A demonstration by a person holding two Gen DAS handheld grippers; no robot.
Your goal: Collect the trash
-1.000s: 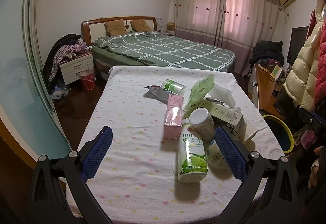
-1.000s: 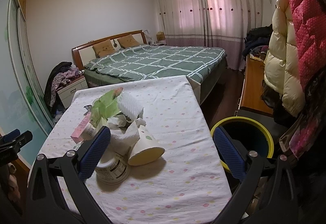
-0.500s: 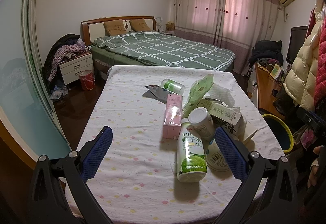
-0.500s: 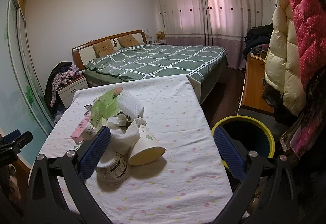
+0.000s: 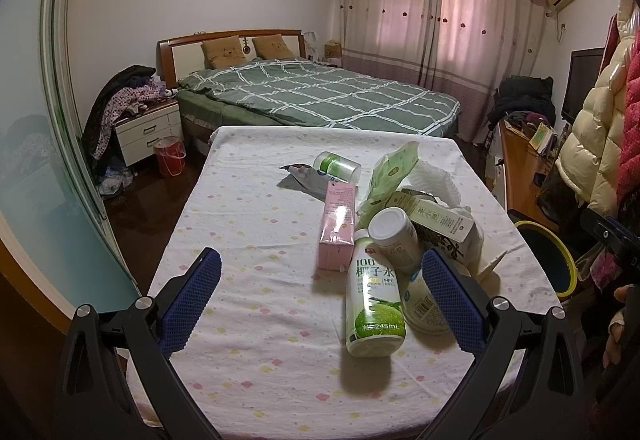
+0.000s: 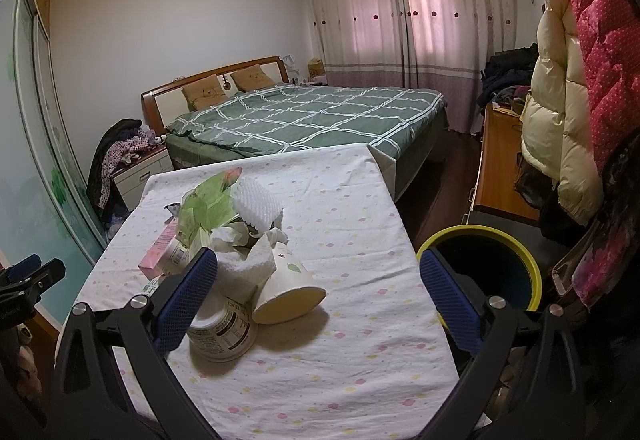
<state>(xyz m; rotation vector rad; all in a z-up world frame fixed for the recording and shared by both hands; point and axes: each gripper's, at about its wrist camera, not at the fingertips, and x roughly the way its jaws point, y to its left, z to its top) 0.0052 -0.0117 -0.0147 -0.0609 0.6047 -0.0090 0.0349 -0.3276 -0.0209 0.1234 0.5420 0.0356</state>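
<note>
A heap of trash lies on a table with a dotted cloth [image 5: 248, 240]. It holds a green-label coconut water bottle [image 5: 374, 304], a pink carton [image 5: 338, 226], a white can [image 5: 394, 238], a tea box [image 5: 438, 218], a green wrapper [image 5: 390, 172] and a small jar [image 5: 336, 166]. The right wrist view shows a paper cup [image 6: 286, 286] on its side, a white tub [image 6: 222, 328] and crumpled tissue [image 6: 248, 260]. My left gripper [image 5: 320, 304] is open above the near table edge. My right gripper [image 6: 316, 302] is open, facing the cup.
A bin with a yellow rim [image 6: 480, 266] stands on the floor right of the table; it also shows in the left wrist view [image 5: 548, 260]. A bed [image 5: 316, 96] lies beyond. A wooden desk [image 6: 504, 164] and hanging coats [image 6: 568, 100] are at the right.
Both views have shifted very slightly. The trash has not moved and both grippers stay open.
</note>
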